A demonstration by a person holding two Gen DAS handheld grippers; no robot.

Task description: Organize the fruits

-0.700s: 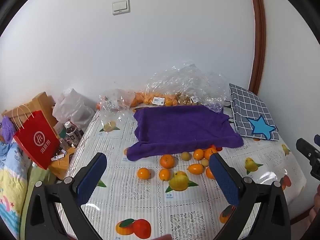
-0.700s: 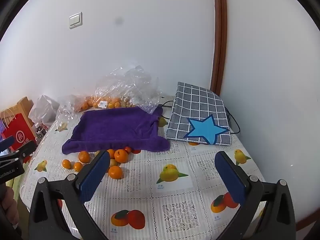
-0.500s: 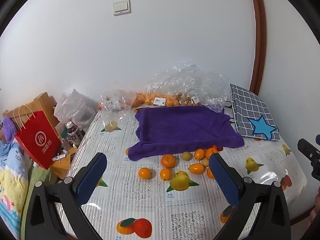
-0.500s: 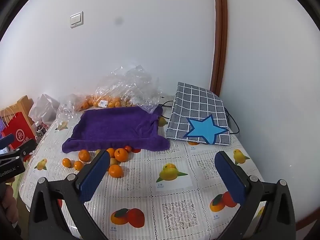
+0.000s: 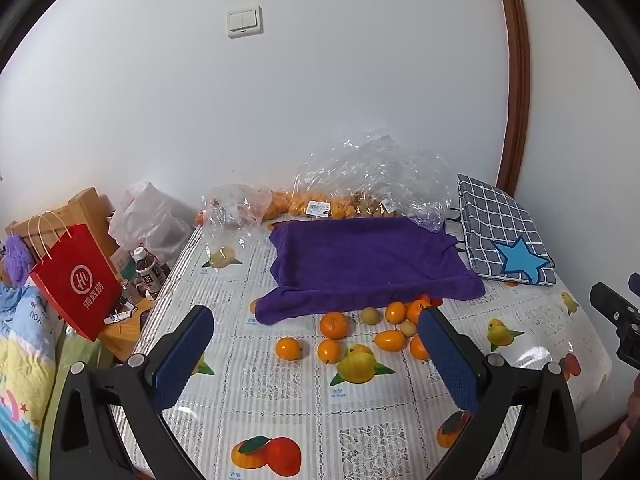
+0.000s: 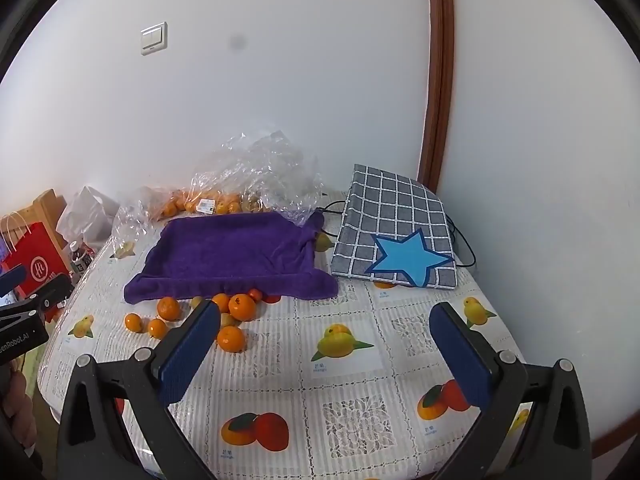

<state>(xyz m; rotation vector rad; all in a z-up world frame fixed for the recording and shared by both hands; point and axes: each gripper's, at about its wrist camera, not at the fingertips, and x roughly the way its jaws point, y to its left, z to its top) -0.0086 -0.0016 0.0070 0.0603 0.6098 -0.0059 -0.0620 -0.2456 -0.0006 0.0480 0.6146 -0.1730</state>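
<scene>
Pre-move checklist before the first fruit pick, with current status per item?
1. Left gripper open and empty: ok.
2. Right gripper open and empty: ok.
3. Loose oranges sit unobstructed on the tablecloth in front of the purple towel: ok.
4. Purple towel has nothing on top: ok.
5. Some fruit tucked under the towel's front edge, fully reachable: cannot tell.
6. Plastic bag of fruit behind the towel, out of the way: ok.
</scene>
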